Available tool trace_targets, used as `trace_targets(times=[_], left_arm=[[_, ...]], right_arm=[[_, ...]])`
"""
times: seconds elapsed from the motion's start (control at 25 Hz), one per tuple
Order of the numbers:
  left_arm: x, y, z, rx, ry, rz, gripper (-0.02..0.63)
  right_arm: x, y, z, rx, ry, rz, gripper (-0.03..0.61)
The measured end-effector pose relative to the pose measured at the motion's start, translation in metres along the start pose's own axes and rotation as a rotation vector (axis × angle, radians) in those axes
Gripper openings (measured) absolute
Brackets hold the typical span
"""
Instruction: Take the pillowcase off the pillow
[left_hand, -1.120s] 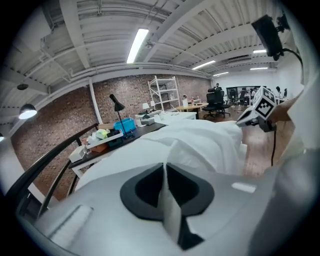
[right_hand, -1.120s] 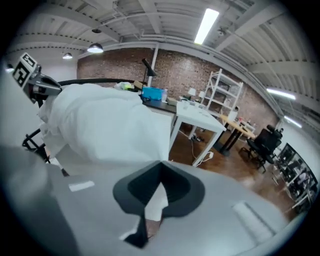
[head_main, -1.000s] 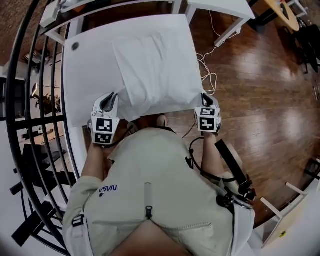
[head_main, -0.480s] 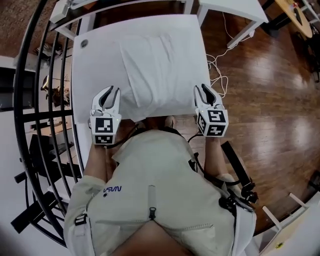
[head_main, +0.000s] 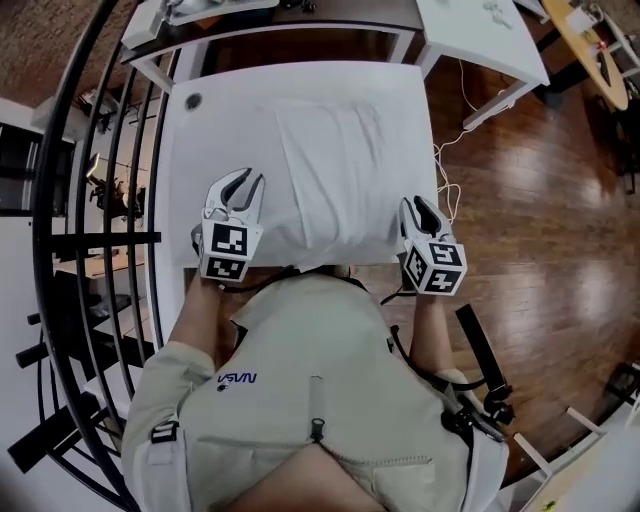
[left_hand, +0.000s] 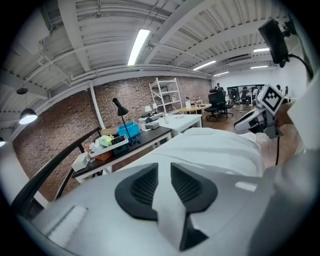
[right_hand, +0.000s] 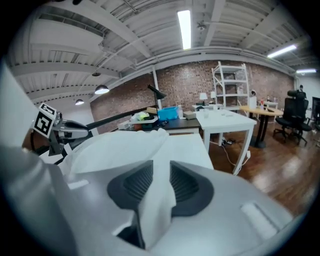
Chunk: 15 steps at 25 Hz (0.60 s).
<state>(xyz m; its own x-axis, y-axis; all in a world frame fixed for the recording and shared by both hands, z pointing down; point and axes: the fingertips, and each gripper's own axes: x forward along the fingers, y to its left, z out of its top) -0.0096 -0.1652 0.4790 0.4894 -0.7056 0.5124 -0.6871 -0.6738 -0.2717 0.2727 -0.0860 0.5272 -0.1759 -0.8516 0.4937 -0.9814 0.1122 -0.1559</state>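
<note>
The pillow (head_main: 335, 165) in its white pillowcase lies lengthwise on the white table (head_main: 200, 150). My left gripper (head_main: 243, 180) is at the pillow's near left corner and my right gripper (head_main: 415, 205) at its near right corner. In the left gripper view a strip of pillowcase fabric (left_hand: 167, 215) fills the gap between the left gripper (left_hand: 164, 172) pads. In the right gripper view a fold of the same fabric (right_hand: 157, 210) sits pinched in the right gripper (right_hand: 161, 170). Both sets of jaws have just been opening a little, with cloth still between them.
A black curved railing (head_main: 90, 200) runs along the table's left side. A dark desk (head_main: 280, 15) with clutter stands behind the table, with a white table (head_main: 480, 30) at the back right. A cable (head_main: 445, 170) trails on the wood floor to the right.
Both grippers have risen at the pillow's near corners with the pillowcase edge in them. The right gripper has rolled, so its marker cube shows another face.
</note>
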Motion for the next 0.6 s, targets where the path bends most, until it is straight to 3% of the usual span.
trace_targets(times=[0.2, 0.32, 0.44, 0.52, 0.6], left_arm=[[0.038, 0.033, 0.023, 0.012, -0.075, -0.036, 0.087], [0.06, 0.049, 0.024, 0.019, -0.069, -0.038, 0.097], [0.082, 0.05, 0.011, 0.005, -0.008, -0.052, 0.135], [0.1, 0.045, -0.005, -0.001, 0.073, -0.08, 0.197], [0.117, 0.037, -0.019, 0.02, 0.17, -0.118, 0.21]], right_arm=[[0.003, 0.002, 0.023, -0.026, 0.019, -0.074, 0.104], [0.01, 0.01, 0.038, -0.044, 0.009, -0.088, 0.104], [0.018, 0.012, 0.048, -0.074, 0.011, -0.073, 0.104], [0.029, 0.01, 0.059, -0.088, 0.006, -0.043, 0.104], [0.044, 0.011, 0.08, -0.109, -0.01, 0.003, 0.104]])
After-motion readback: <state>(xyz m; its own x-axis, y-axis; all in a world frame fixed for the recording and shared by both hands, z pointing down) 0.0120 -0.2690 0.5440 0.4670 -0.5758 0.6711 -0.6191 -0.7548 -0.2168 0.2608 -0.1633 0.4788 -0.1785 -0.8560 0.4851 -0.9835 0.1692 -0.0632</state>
